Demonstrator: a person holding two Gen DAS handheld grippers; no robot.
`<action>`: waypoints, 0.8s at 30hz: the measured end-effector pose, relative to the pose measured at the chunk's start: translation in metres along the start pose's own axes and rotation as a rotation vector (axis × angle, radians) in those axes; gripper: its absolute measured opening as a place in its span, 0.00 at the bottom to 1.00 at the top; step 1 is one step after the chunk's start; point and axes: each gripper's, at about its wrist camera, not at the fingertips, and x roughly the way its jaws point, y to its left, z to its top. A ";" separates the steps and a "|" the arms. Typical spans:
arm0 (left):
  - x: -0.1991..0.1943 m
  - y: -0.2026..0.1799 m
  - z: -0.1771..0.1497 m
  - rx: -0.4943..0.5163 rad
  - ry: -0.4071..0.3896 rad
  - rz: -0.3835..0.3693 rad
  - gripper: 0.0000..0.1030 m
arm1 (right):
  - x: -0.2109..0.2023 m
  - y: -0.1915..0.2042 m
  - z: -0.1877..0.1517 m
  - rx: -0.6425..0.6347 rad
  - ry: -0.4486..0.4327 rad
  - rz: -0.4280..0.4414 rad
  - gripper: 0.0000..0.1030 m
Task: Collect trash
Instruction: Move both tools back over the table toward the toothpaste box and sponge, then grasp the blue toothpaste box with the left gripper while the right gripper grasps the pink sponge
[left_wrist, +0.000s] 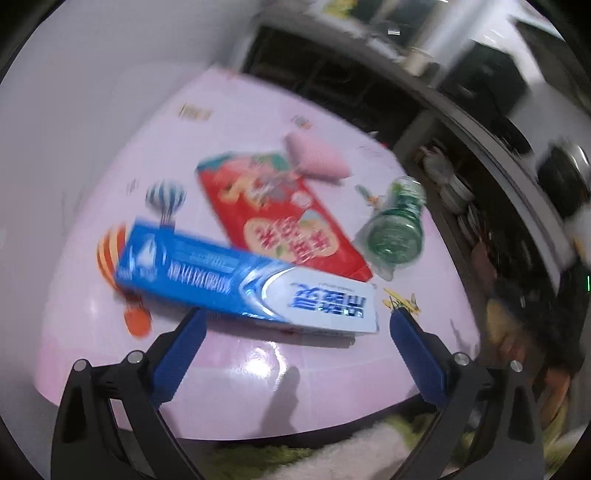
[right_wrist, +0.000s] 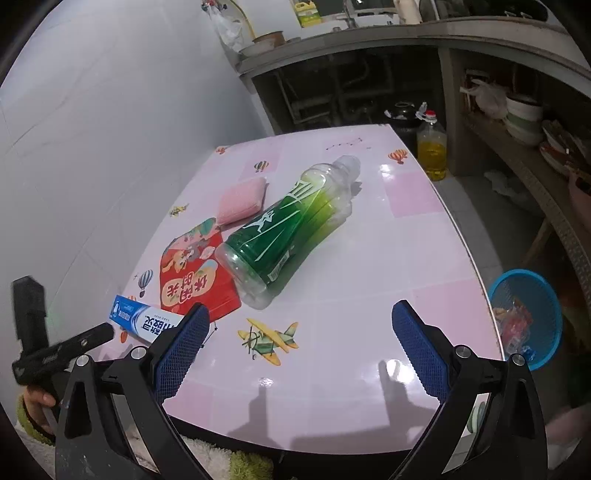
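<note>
Left hand-held gripper (left_wrist: 293, 325), jaws spread, just short of the toothpaste box (left_wrist: 236, 280) lying crosswise on the desk (left_wrist: 258, 384). The box looks like light, stiff, crushable card, best pinched across its narrow width. Right hand-held gripper (right_wrist: 300, 332) spread, empty.

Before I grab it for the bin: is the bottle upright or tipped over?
Tipped over: the bottle lies on its side on the table.
</note>
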 end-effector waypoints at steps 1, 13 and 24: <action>0.005 0.007 0.002 -0.055 0.017 0.002 0.94 | 0.001 0.000 0.000 0.001 0.000 -0.001 0.92; 0.034 0.052 0.032 -0.486 0.031 0.172 0.94 | -0.001 -0.016 -0.004 0.057 0.009 -0.024 0.92; 0.031 0.051 0.030 -0.478 -0.066 0.264 0.67 | -0.004 -0.028 -0.003 0.077 0.002 -0.038 0.92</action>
